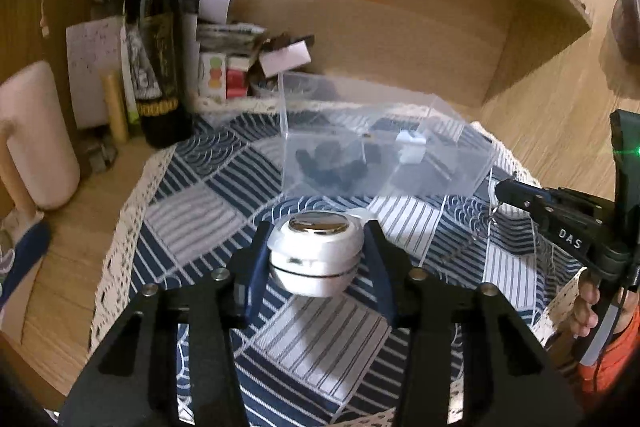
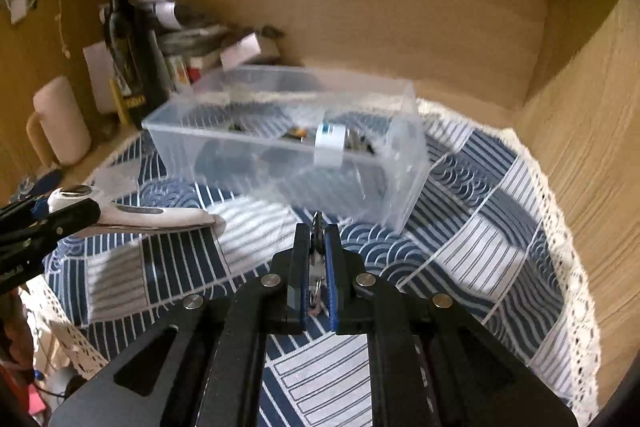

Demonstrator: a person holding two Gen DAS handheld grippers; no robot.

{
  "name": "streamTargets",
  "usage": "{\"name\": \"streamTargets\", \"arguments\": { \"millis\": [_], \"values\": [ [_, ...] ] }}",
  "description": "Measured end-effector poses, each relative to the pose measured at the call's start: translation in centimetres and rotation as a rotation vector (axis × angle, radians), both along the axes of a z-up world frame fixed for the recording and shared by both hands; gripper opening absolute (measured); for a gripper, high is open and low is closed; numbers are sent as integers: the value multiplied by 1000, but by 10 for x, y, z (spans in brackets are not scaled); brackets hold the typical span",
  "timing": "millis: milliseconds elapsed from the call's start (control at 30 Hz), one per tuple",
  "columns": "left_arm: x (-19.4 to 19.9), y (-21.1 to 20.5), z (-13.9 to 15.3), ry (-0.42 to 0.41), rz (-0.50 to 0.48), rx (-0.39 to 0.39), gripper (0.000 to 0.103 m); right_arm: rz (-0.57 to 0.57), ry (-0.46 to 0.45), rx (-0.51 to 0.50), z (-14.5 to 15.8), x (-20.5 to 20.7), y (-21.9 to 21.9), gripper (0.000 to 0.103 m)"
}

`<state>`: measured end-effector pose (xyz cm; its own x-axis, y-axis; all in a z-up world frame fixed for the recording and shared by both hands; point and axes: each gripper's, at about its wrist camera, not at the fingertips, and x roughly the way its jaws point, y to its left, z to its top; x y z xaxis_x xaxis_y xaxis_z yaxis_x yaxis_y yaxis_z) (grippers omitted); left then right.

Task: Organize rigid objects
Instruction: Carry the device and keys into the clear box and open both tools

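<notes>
The task appears partly complete. The clear plastic bin (image 2: 288, 131) already contains several dark items and one small white block (image 2: 329, 143); two more objects are in hand and not yet deposited.

The left gripper (image 1: 316, 247) is clenched on a white tool (image 1: 314, 255), which the right wrist view shows to be elongated, with a rounded head and a tapering handle (image 2: 160, 217). Its shell is smooth and glossy, with a polished metal disc on top and a dark seam round the body. It is held above the cloth, near the bin's near wall.

The right gripper (image 2: 318, 247) is clamped on a small metal item (image 2: 317, 239), thin and bright, possibly a clip or key ring; its exact type cannot be determined. It sits just short of the bin.

The bin is rectangular, thin-walled and transparent. It rests on a woven blue-and-white patchwork cloth (image 2: 480, 195) with a lace border, laid over the wood-grain counter (image 2: 580, 167). A dark glass bottle (image 1: 156, 39) stands far left.
</notes>
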<state>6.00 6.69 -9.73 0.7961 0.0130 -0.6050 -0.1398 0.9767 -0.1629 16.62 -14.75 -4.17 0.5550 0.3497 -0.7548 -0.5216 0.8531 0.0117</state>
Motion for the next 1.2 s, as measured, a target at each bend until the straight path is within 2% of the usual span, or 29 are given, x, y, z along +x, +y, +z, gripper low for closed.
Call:
{"name": "streamTargets", "arguments": {
  "millis": [467, 867, 1067, 1200],
  "values": [
    [17, 0, 40, -55, -32, 30, 41, 5, -108, 69, 43, 18, -2, 6],
    [39, -1, 86, -106, -54, 38, 41, 16, -200, 123, 85, 41, 5, 6],
    [56, -2, 101, -136, -48, 56, 41, 21, -215, 126, 88, 59, 14, 6],
    [70, -3, 104, -140, -57, 41, 41, 24, -199, 119, 81, 72, 22, 6]
  ]
}}
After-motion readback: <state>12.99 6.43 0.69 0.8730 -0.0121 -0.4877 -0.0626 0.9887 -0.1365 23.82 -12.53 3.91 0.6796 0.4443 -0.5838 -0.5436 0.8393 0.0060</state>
